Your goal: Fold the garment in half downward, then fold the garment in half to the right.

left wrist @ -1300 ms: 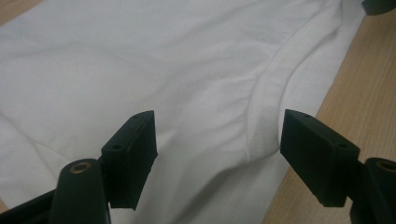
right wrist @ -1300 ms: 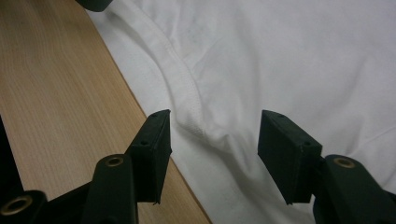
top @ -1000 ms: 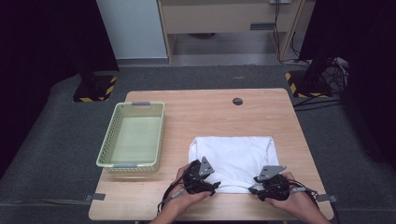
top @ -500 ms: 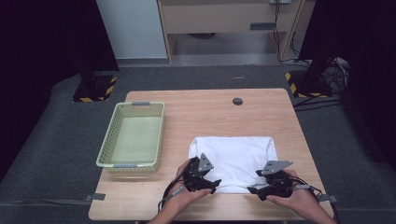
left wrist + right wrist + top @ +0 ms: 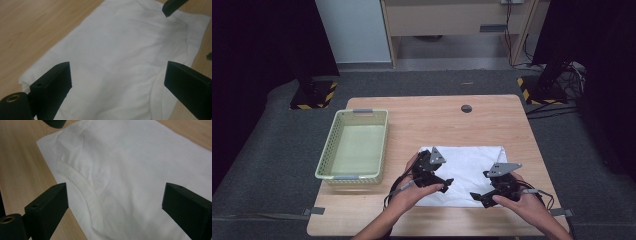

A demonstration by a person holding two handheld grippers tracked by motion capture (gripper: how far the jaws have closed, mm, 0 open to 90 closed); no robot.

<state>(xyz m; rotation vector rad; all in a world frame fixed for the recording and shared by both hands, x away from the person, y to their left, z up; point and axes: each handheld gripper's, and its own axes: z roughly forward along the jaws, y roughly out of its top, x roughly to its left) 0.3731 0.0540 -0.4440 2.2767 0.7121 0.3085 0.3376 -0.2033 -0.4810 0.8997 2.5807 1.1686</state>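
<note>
White folded cloth [image 5: 467, 170] lies flat on the wooden table [image 5: 422, 120], right of centre near the front edge, just right of the pale green basket [image 5: 354, 145] and apart from it. Compared with the earlier frames, both hands have lifted off the cloth's near edge: left gripper [image 5: 443, 184] sat low on the front left corner before, now it is raised and hovers over the left part of the cloth; right gripper [image 5: 478, 198] likewise came up a bit at the front right part. Both sets of jaws have just been opening and now stand wide, released, nothing pinched. In the left gripper view the left gripper [image 5: 117, 82] has its jaws spread with cloth [image 5: 120, 57] below them, not pressed. Same in the right gripper view: right gripper [image 5: 115, 202] spread above the cloth's [image 5: 140, 170] hemmed fold. Cloth outline unchanged, basket and the small dark disc [image 5: 466, 108] at the far edge unmoved.
</note>
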